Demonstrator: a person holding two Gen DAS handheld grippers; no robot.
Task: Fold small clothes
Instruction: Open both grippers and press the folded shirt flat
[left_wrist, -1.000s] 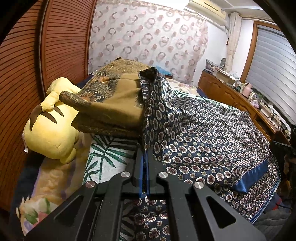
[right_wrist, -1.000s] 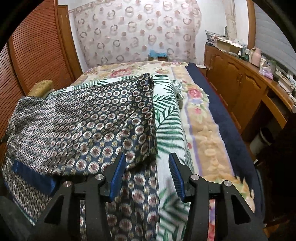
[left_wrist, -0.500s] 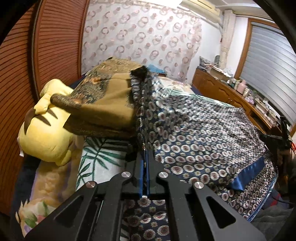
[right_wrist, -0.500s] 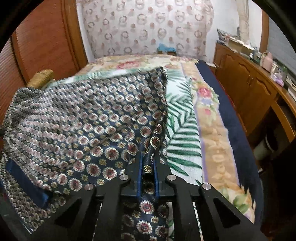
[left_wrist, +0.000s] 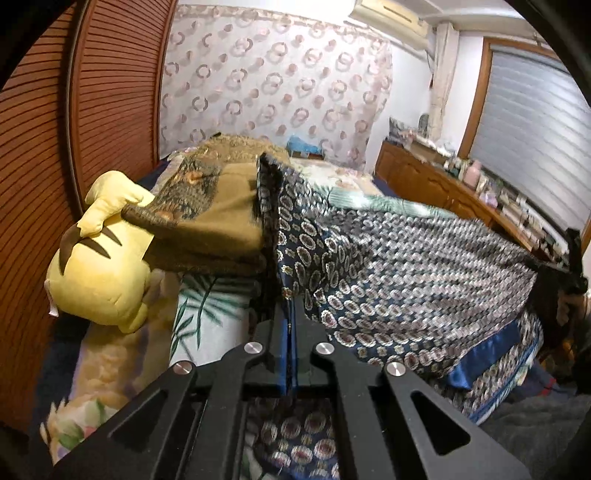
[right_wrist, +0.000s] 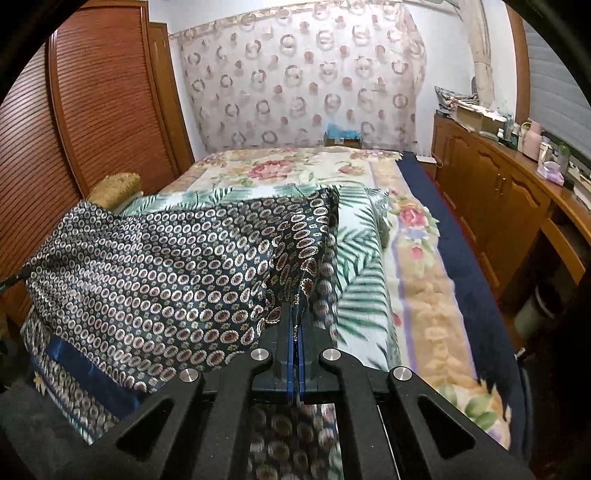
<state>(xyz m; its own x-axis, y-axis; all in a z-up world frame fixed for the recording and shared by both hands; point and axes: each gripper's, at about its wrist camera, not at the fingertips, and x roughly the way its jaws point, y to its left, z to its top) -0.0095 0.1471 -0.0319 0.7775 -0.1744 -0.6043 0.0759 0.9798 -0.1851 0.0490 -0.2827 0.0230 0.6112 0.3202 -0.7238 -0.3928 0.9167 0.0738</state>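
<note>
A navy patterned garment (left_wrist: 399, 266) with white and red medallions lies spread over the bed, with a plain blue band (left_wrist: 480, 358) at its near edge. My left gripper (left_wrist: 290, 317) is shut on the garment's left edge and lifts it. My right gripper (right_wrist: 296, 317) is shut on the right edge of the same garment (right_wrist: 155, 273) and holds it raised above the bed. The right gripper also shows at the far right of the left wrist view (left_wrist: 574, 273). The cloth is stretched between the two grippers.
A floral and palm-leaf bedspread (right_wrist: 417, 266) covers the bed. A yellow plush toy (left_wrist: 99, 273) and a folded brown blanket (left_wrist: 214, 210) lie at the left. Wooden slatted doors (right_wrist: 99, 110) stand left, a wooden cabinet (right_wrist: 509, 206) right, a curtain (right_wrist: 303, 81) behind.
My right gripper closed on the garment's right edge and lifted it. My left gripper stayed shut on the left edge and rose, pulling the cloth taut between them.
</note>
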